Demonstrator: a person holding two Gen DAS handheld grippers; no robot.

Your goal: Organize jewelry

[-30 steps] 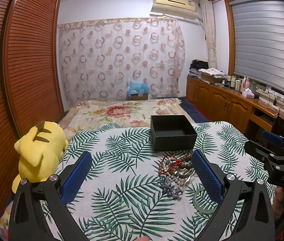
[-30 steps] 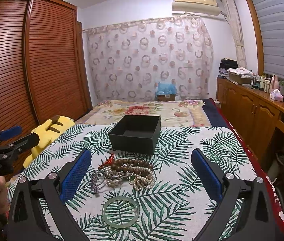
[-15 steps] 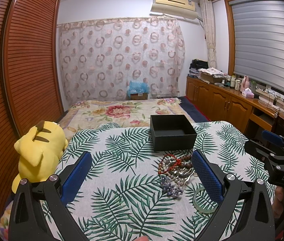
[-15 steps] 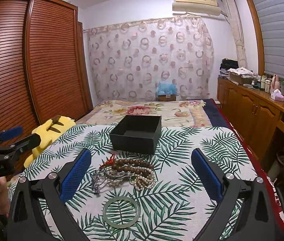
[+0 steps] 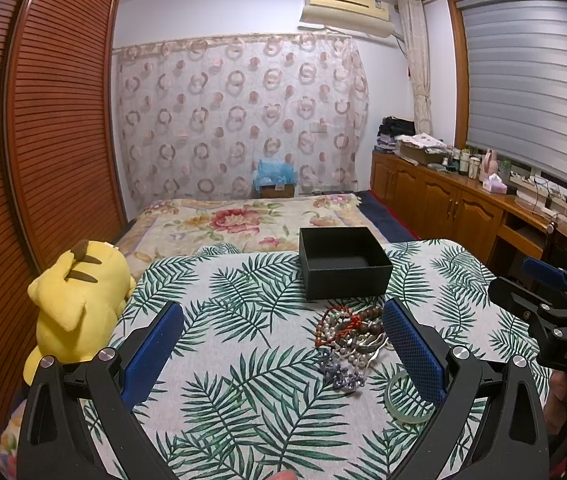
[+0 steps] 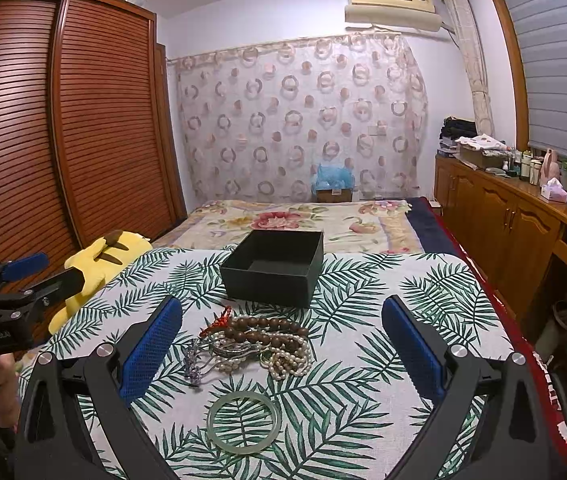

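Jewelry is lying in a tangled heap [image 6: 257, 346] on the palm-leaf cloth [image 6: 383, 320], just in front of the open black box [image 6: 273, 268]: brown wooden beads [image 6: 267, 326], pearl strands [image 6: 289, 360], a red knotted cord [image 6: 219, 322] and a small purple beaded piece [image 6: 193, 364]. A pale green jade bangle [image 6: 243, 422] is sitting apart from the heap, nearer the camera. The right gripper [image 6: 281, 350] is hovering with its blue pads spread wide, grasping nothing, the heap showing between them. The left gripper [image 5: 283, 344] is likewise gaping and holding nothing.

In the left wrist view, that gripper's right pad [image 5: 413, 352] is covering part of the bangle [image 5: 407, 410] and the edge of the heap [image 5: 349, 334]; the right wrist view is showing both in full. The left view is also showing the whole yellow plush toy [image 5: 79, 300] at the cloth's left edge, with the right gripper's body entering from the right. A floral bedspread [image 6: 303, 220], a louvred wooden wardrobe [image 6: 83, 120] and wooden cabinets [image 6: 503, 220] are surrounding the work area.
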